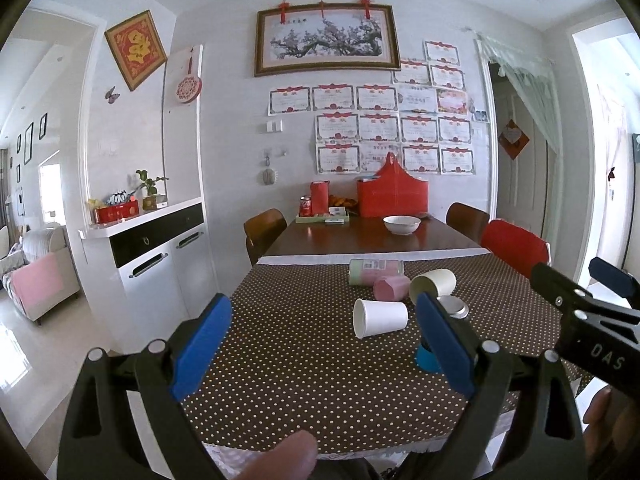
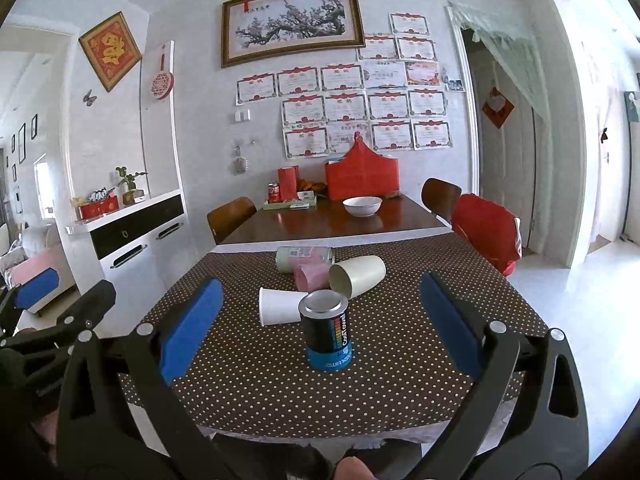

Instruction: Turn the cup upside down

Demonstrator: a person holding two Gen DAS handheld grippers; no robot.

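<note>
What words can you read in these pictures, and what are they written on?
"CoolTowel": running up the side of the black and blue can.
"DAS": on the right gripper's black arm.
Red soda can: white logo, too small to read.
Wall certificates, framed painting: writing too blurred.

left gripper (image 1: 324, 340) agape | white cup (image 1: 380, 318) (toppled) | tablecloth (image 1: 300, 380)

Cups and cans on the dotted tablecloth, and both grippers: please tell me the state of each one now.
white paper cup: on its side, mouth to the left
cream cup: on its side, mouth toward the camera
pink cup: on its side
pale green can: lying down
black and blue can: upright
left gripper: open, empty
right gripper: open, empty
</note>
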